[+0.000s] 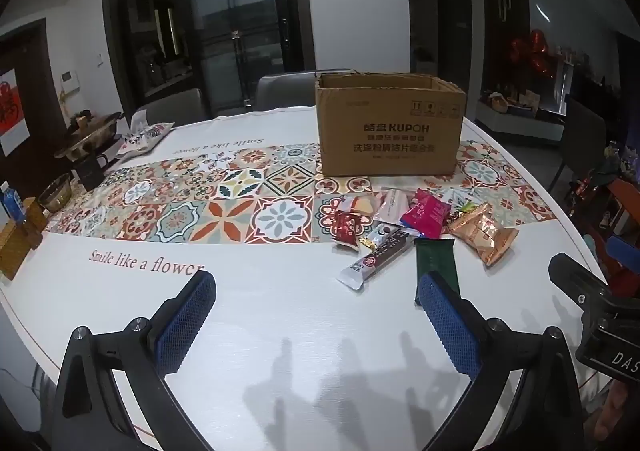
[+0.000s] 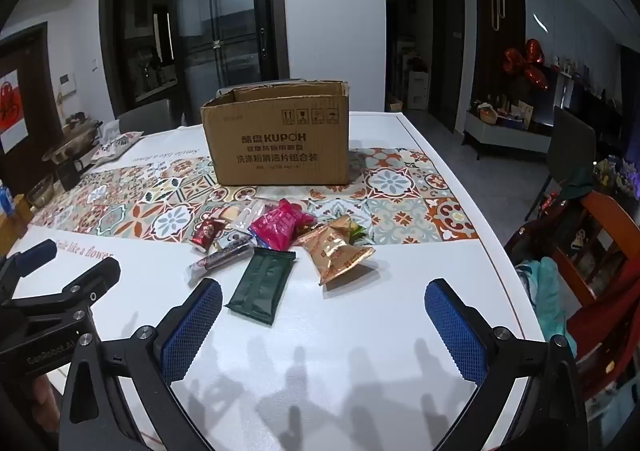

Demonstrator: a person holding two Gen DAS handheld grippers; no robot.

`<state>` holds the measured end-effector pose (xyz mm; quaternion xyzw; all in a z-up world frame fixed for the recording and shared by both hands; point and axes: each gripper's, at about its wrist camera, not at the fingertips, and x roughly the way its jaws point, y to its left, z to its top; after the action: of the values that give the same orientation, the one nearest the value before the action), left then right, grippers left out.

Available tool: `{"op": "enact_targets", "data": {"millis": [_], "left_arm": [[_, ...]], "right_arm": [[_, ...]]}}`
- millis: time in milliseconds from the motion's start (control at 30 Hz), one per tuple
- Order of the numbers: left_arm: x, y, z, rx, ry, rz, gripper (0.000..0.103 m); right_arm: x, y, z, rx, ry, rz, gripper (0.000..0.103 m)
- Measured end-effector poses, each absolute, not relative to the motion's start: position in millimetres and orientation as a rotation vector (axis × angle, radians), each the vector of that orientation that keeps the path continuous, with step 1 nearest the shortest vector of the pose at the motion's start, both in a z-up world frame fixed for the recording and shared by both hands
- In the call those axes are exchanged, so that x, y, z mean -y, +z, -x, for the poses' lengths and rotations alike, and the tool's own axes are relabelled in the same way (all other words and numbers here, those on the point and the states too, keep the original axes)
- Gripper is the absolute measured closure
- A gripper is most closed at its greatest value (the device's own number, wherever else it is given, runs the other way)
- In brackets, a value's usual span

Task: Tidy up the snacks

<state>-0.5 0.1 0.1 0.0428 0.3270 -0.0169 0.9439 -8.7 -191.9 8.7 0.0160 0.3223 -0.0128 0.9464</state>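
Note:
An open cardboard box (image 1: 390,127) (image 2: 278,139) stands on the patterned table runner. In front of it lies a heap of snack packets: a dark green packet (image 1: 436,265) (image 2: 262,285), a pink bag (image 1: 426,213) (image 2: 280,227), a gold bag (image 1: 482,233) (image 2: 338,253), a long silver-and-brown bar (image 1: 376,259) (image 2: 220,257) and a small red packet (image 1: 346,229) (image 2: 206,233). My left gripper (image 1: 316,289) is open and empty, to the left of the heap. My right gripper (image 2: 324,297) is open and empty, just before the green packet.
A hotpot (image 1: 90,135), a glass bowl (image 1: 56,193), a blue bottle (image 1: 10,203) and a patterned pouch (image 1: 146,135) sit at the table's left end. Grey chairs (image 1: 280,89) stand behind the table. An orange chair (image 2: 600,243) with clothes stands at the right edge.

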Motion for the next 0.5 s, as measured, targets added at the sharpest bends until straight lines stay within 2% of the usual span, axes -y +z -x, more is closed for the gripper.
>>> {"op": "enact_targets", "data": {"millis": [500], "left_arm": [[-10,10,1,-0.658,-0.026,-0.092,0.000]], "right_arm": [[192,9,10,-0.656,-0.027,-0.030,0.000]]}}
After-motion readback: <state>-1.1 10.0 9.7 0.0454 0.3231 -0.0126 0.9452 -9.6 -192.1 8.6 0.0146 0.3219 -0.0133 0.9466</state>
